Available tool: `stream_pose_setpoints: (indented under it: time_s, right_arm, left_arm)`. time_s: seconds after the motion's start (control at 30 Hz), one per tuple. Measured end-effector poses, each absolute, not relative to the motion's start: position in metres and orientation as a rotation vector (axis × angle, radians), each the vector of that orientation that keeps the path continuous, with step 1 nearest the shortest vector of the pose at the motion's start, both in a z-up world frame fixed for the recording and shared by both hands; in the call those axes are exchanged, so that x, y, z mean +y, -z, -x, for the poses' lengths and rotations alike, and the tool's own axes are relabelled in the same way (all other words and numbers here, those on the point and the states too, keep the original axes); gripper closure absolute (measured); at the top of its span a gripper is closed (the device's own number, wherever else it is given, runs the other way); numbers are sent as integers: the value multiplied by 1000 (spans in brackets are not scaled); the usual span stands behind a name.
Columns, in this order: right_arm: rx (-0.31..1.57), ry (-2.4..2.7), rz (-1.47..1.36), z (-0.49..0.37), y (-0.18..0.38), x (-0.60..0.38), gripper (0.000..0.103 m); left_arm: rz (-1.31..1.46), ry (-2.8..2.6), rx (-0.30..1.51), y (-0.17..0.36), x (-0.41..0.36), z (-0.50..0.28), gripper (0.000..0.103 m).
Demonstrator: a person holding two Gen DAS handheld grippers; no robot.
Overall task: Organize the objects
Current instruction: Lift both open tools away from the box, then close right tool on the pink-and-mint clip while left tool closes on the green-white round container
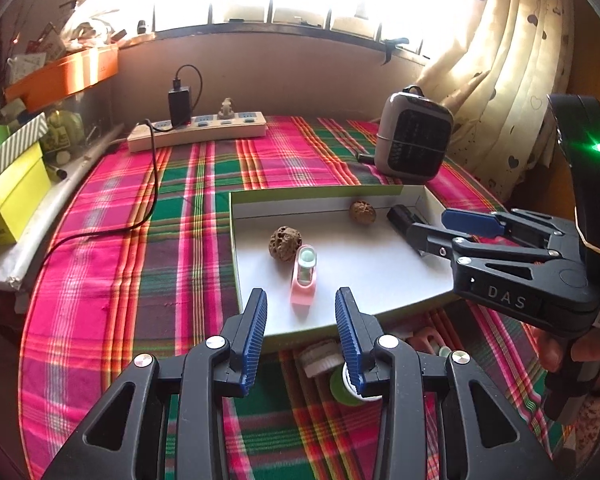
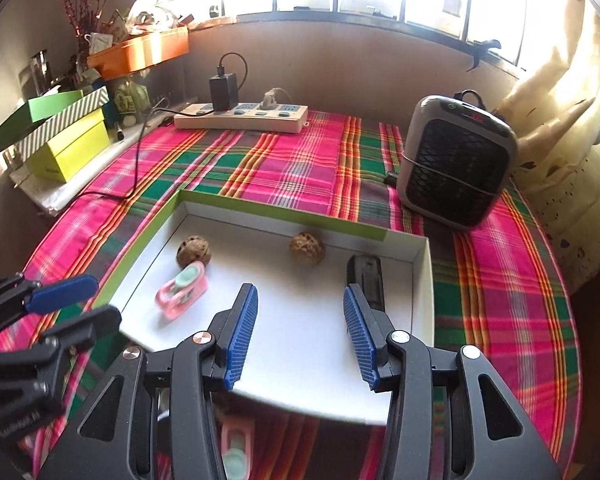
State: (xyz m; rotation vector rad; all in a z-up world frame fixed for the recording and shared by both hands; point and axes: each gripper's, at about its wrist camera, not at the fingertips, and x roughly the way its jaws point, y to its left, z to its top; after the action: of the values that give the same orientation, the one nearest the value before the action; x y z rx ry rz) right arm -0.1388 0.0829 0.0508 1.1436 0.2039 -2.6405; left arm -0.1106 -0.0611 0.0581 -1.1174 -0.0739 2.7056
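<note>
A shallow white box lid with a green rim [image 1: 236, 240] lies on the plaid-covered surface [image 1: 132, 264], and most of the sorted things sit inside it. In the left wrist view, the left hand-held gripper [image 1: 301, 332] hovers over the lid's near edge with its blue pads spread apart and nothing between them. Just beyond it, toward 12 o'clock, a pink clip-like item with a pale green top [image 1: 305, 278] lies on the white floor of the lid, its far end touching or almost touching a dark, pitted walnut [image 1: 285, 243] at about 11 o'clock from it. A second, lighter walnut [image 1: 362, 211] rests against the lid's far wall, and a black rectangular object [image 1: 400, 216] lies in the far right corner, at 1 o'clock.

The right hand-held gripper [image 1: 428, 226] reaches into the lid from 3 o'clock in that view; its jaws stand apart and empty, close to the black object.

Below the left gripper's fingers, outside the lid, a white ridged cap [image 1: 318, 358] and a green round item [image 1: 342, 388] lie on the cloth, partly hidden.

From the right wrist view, the right gripper's pads [image 2: 240, 340] are wide apart above the lid, with another pink item [image 2: 236, 448] on the cloth beneath, blurred.

At the back of the surface, a power strip [image 2: 240, 118] sits at 12 o'clock and a small grey heater [image 2: 458, 160] at 2 o'clock.
</note>
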Motion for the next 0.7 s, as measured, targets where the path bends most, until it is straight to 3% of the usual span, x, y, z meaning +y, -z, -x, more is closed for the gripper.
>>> stream_pose_setpoints:
  time_s: [0.7]
  right_arm:
    - [55, 2611, -1200, 61, -18, 99, 57]
  left_arm:
    - [1111, -2638, -176, -41, -82, 44, 66]
